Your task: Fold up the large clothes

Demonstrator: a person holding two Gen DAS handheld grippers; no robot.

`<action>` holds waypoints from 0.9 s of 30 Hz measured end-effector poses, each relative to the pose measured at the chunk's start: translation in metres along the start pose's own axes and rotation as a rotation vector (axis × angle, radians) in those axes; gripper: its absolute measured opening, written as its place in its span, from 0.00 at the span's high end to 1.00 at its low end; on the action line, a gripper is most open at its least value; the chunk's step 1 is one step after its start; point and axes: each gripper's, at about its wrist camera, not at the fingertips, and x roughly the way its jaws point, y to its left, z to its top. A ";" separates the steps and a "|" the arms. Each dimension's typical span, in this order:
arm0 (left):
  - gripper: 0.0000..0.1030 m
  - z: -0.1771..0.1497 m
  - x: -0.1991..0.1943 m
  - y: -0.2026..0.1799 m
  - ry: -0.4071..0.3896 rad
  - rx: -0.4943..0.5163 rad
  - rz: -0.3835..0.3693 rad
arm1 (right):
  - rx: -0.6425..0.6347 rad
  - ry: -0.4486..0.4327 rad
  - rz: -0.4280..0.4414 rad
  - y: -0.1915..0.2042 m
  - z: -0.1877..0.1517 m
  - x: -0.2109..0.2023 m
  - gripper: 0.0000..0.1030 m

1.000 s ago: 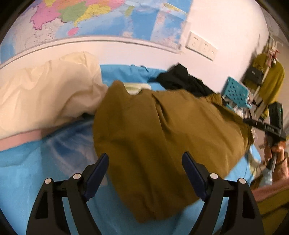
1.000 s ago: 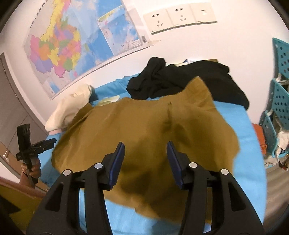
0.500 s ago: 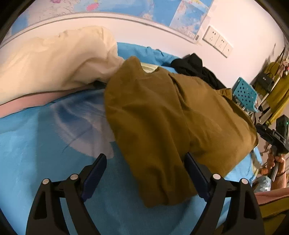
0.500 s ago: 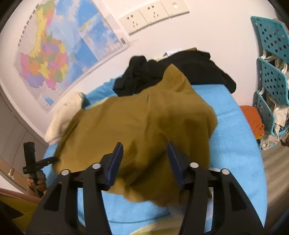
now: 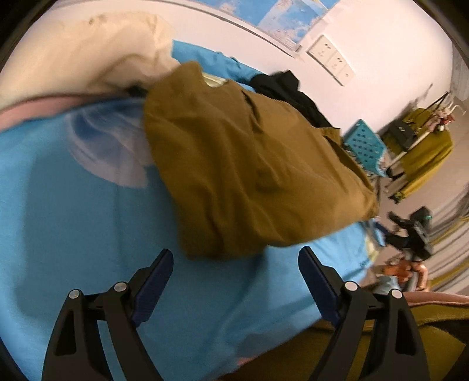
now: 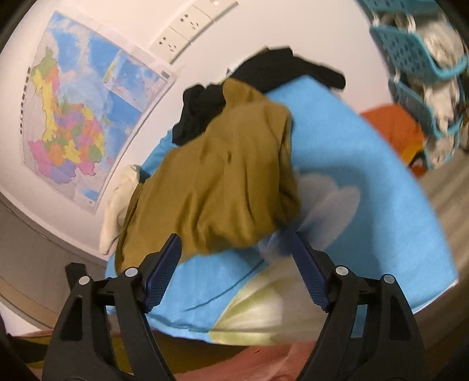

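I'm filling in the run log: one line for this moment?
left hand-held gripper: open, empty | right hand-held gripper: open, empty | olive garment: bunched on blue bedsheet, unheld

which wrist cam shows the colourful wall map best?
Right wrist view: the colourful paper wall map appears nearly whole, regions distinguishable. The left wrist view catches only a blue strip of it along the top edge, above the white sockets.
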 end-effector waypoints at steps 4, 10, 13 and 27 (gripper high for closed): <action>0.18 -0.001 0.011 -0.006 0.012 0.003 -0.019 | 0.027 0.032 0.041 0.001 -0.008 0.014 0.25; 0.13 0.005 0.015 -0.003 0.004 -0.042 -0.055 | 0.032 0.027 0.110 0.010 -0.004 0.029 0.19; 0.07 0.012 0.019 -0.003 -0.015 -0.077 -0.073 | 0.038 0.003 0.100 0.013 0.001 0.039 0.17; 0.07 0.043 0.034 0.004 -0.070 -0.181 -0.096 | 0.118 -0.044 0.035 0.022 0.006 0.043 0.14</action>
